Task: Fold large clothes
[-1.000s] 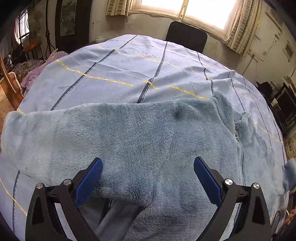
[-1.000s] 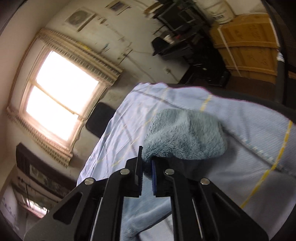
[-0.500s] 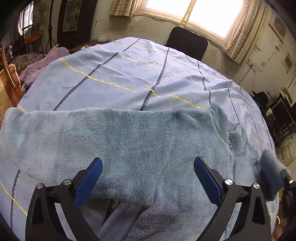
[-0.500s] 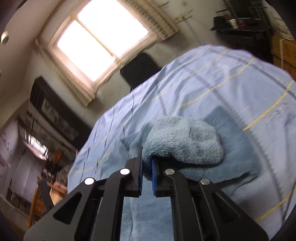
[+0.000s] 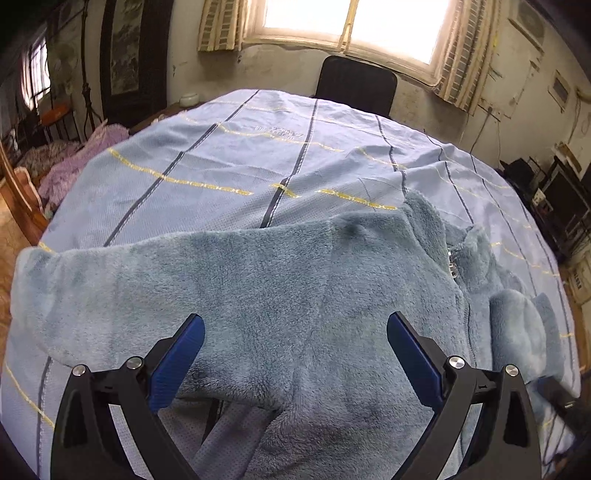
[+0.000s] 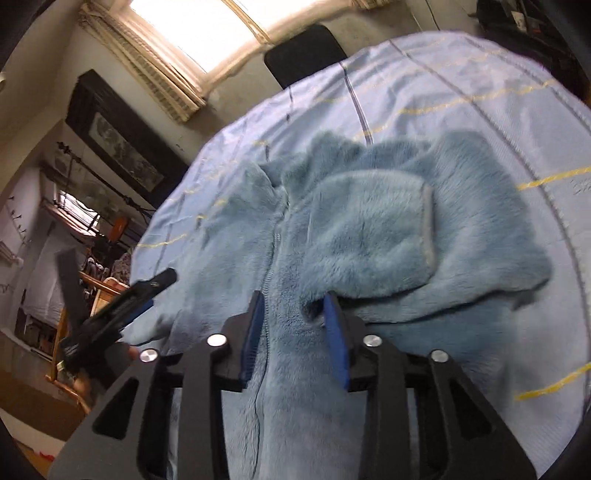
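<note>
From your left wrist camera, the fleece (image 5: 280, 295) is a thick, plushy grey-blue jacket spread flat over the sheet (image 5: 258, 155) — a thin, waffle-textured pale blue cloth crossed by dark and yellow stripes. One sleeve runs out to the left in a long soft band; a metal zip glints near the collar on the right. Your left gripper (image 5: 295, 350) stands wide apart, blue pads bare, with the fleece's body lying between and just beyond the fingers; nothing is pinched. A dark chair (image 5: 356, 85) sits at the far edge under the window (image 5: 347, 26).

From your right wrist camera, the fleece (image 6: 369, 236) fills the middle, its right sleeve folded across the chest, the grey-edged cuff lying on the pile. Your right gripper (image 6: 295, 321) has its jaws parted — the sleeve's fold touches the right pad, the zip line runs up between the fingers, and neither clamps it. The left gripper (image 6: 122, 306) shows at the left.
</note>
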The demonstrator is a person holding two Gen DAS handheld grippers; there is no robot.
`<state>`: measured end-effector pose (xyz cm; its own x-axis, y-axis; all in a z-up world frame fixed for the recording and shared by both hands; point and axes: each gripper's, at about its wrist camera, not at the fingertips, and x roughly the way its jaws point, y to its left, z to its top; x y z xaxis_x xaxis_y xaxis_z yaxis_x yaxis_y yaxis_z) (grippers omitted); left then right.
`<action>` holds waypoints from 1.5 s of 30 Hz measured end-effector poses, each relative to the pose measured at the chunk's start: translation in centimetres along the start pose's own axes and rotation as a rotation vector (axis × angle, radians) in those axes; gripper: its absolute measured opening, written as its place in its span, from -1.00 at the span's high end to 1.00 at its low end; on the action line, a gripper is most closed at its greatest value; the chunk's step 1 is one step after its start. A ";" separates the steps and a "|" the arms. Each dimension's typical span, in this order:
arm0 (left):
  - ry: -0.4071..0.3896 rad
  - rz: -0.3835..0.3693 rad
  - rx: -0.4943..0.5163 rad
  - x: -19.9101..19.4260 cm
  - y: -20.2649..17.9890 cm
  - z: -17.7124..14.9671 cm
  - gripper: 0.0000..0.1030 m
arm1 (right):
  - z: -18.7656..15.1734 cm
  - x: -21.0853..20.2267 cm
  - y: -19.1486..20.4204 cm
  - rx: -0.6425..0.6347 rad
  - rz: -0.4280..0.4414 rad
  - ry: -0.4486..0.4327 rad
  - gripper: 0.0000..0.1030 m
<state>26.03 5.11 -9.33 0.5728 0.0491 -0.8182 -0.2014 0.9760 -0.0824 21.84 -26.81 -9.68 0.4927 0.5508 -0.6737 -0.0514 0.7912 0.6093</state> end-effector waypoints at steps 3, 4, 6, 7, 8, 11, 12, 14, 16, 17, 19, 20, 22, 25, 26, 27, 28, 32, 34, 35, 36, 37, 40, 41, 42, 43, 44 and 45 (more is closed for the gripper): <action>-0.037 0.033 0.100 -0.4 -2.2 -0.7 -0.93 | 0.4 -4.1 -1.0 0.001 -0.040 -0.146 0.31; -0.046 0.035 0.127 -0.6 -2.8 -0.9 -0.93 | 0.7 -5.0 -1.6 0.008 -0.051 -0.182 0.31; -0.083 0.039 0.223 -1.2 -4.8 -1.9 -0.93 | 1.4 -7.0 -2.9 0.015 -0.111 -0.261 0.31; -0.094 0.042 0.263 -1.7 -5.9 -2.4 -0.93 | 1.5 -7.6 -3.4 0.012 -0.146 -0.286 0.33; -0.098 0.029 0.290 -2.0 -6.8 -2.7 -0.93 | 1.4 -8.1 -3.9 0.010 -0.166 -0.305 0.37; -0.096 -0.069 0.434 -3.4 -11.0 -4.2 -0.93 | 1.5 -9.2 -6.0 0.028 -0.167 -0.329 0.47; -0.092 -0.080 0.483 -3.6 -12.4 -4.7 -0.93 | 1.5 -9.3 -6.7 0.045 -0.151 -0.335 0.48; -0.086 -0.074 0.567 -3.6 -15.0 -5.6 -0.93 | 1.7 -9.1 -7.9 0.073 -0.122 -0.338 0.48; -0.088 -0.043 0.637 -2.9 -17.3 -6.3 -0.93 | 1.4 -8.7 -9.0 0.095 -0.096 -0.336 0.48; -0.091 -0.029 0.656 -2.4 -17.9 -6.6 -0.93 | 1.3 -8.3 -9.1 0.109 -0.086 -0.327 0.47; -0.092 -0.009 0.680 -1.5 -19.0 -6.8 -0.93 | 1.3 -7.9 -10.0 0.136 -0.043 -0.297 0.47; -0.080 -0.011 0.685 -0.8 -19.5 -6.7 -0.93 | 1.3 -7.4 -10.0 0.139 -0.037 -0.293 0.46; -0.059 -0.024 0.690 -0.1 -20.0 -6.8 -0.93 | 1.3 -7.3 -10.1 0.142 -0.038 -0.291 0.45; -0.067 -0.015 0.722 0.6 -21.4 -7.1 -0.93 | 1.4 -7.3 -10.1 0.139 -0.033 -0.284 0.45; -0.075 -0.003 0.730 0.9 -22.0 -7.0 -0.93 | 1.3 -7.3 -10.0 0.141 -0.034 -0.285 0.45; -0.077 0.003 0.731 1.2 -22.4 -6.9 -0.93 | 1.3 -7.3 -10.0 0.142 -0.033 -0.285 0.45; -0.074 0.006 0.729 1.5 -22.7 -6.6 -0.93 | 1.3 -7.3 -10.0 0.144 -0.032 -0.285 0.46; -0.049 -0.046 0.667 2.2 -22.9 -5.2 -0.52 | 1.3 -6.8 -10.3 0.144 -0.062 -0.280 0.74; -0.042 -0.084 0.621 1.8 -22.3 -4.6 -0.25 | 1.3 -6.1 -10.5 0.146 -0.069 -0.255 0.81; -0.046 -0.102 0.589 1.5 -21.6 -4.1 -0.02 | 1.3 -5.7 -10.5 0.144 -0.069 -0.237 0.83; -0.051 -0.114 0.563 1.2 -21.0 -3.8 0.11 | 1.3 -5.2 -10.5 0.143 -0.069 -0.215 0.84; -0.050 -0.132 0.518 0.9 -19.8 -3.2 0.30 | 1.2 -4.9 -10.6 0.144 -0.069 -0.201 0.84; -0.056 -0.154 0.387 0.0 -16.1 -2.2 0.37 | 1.1 -4.4 -10.6 0.149 -0.076 -0.182 0.84; -0.055 -0.154 0.357 -0.1 -15.0 -2.1 0.37 | 1.1 -4.4 -10.6 0.147 -0.078 -0.184 0.84; -0.048 -0.153 0.331 -0.1 -13.9 -2.1 0.37 | 1.0 -4.5 -10.5 0.145 -0.077 -0.185 0.84; -0.036 -0.144 0.305 0.1 -12.9 -2.1 0.37 | 1.0 -4.5 -10.5 0.144 -0.076 -0.185 0.83; -0.013 -0.147 0.283 0.6 -11.8 -2.1 0.37 | 1.0 -4.5 -10.4 0.140 -0.075 -0.182 0.82; 0.008 -0.150 0.264 1.1 -11.1 -2.1 0.37 | 0.9 -4.4 -10.3 0.136 -0.077 -0.180 0.81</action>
<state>27.21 -6.10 -10.53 0.5744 -0.1003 -0.8124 0.0992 0.9937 -0.0525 20.99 -37.66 -12.58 0.6384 0.4239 -0.6424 0.1039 0.7796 0.6176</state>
